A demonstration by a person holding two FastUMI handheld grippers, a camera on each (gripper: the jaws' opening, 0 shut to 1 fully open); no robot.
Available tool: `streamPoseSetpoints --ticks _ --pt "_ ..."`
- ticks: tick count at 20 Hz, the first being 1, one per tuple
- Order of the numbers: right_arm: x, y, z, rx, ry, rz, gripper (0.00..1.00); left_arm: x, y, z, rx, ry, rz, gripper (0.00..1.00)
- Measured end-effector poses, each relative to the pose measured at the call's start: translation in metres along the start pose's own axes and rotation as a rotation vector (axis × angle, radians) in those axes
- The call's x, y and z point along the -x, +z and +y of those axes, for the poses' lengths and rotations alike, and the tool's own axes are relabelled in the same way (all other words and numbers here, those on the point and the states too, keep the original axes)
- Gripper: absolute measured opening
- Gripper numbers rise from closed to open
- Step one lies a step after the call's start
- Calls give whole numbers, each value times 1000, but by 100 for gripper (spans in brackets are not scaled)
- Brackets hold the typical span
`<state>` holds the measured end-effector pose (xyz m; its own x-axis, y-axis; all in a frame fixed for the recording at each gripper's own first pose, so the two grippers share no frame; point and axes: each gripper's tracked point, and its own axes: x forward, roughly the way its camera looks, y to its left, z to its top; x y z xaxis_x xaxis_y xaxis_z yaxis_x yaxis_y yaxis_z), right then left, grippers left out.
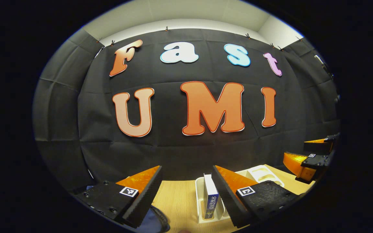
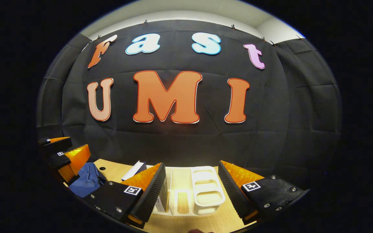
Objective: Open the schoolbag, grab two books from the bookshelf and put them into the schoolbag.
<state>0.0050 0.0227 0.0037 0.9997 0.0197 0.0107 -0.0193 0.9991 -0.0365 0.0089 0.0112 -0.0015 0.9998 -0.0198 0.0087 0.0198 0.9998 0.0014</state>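
A white bookshelf rack (image 1: 202,184) stands on the wooden table, and one book with a blue and white spine (image 1: 210,197) is upright in it. My left gripper (image 1: 187,170) hovers open above the table; the book stands just inside its right finger, not gripped. A dark blue schoolbag (image 1: 155,223) peeks in at the bottom edge. In the right gripper view, the rack (image 2: 206,191) lies between the fingers of my open right gripper (image 2: 192,164). The book (image 2: 135,170) is partly hidden behind its left finger. The schoolbag (image 2: 87,183) lies to the left, below the left gripper (image 2: 65,155).
The wooden table (image 1: 176,197) ends at the black cloth wall close behind the rack. The rack's right slots (image 2: 207,183) hold nothing. In the left gripper view, the right gripper (image 1: 312,155) hangs at the right edge, above the table's far right part.
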Motion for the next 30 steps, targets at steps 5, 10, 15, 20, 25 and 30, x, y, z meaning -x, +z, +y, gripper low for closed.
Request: streamPoseSetpoints --ticks 5,10,15,20,25,30 --pt "0 -1 5 2 9 0 97 3 2 8 -4 16 -5 95" --pt "0 -3 10 3 18 7 97 7 1 20 -1 39 0 95" --pt "2 -7 16 14 33 17 97 10 -6 28 0 58 12 95" --pt "1 -8 19 18 41 23 97 10 -7 38 -22 73 10 95" --pt "-1 -13 21 17 43 33 97 9 -32 53 -62 94 73 95" --pt "-3 -20 21 20 44 51 97 14 -70 77 -168 99 163 100"
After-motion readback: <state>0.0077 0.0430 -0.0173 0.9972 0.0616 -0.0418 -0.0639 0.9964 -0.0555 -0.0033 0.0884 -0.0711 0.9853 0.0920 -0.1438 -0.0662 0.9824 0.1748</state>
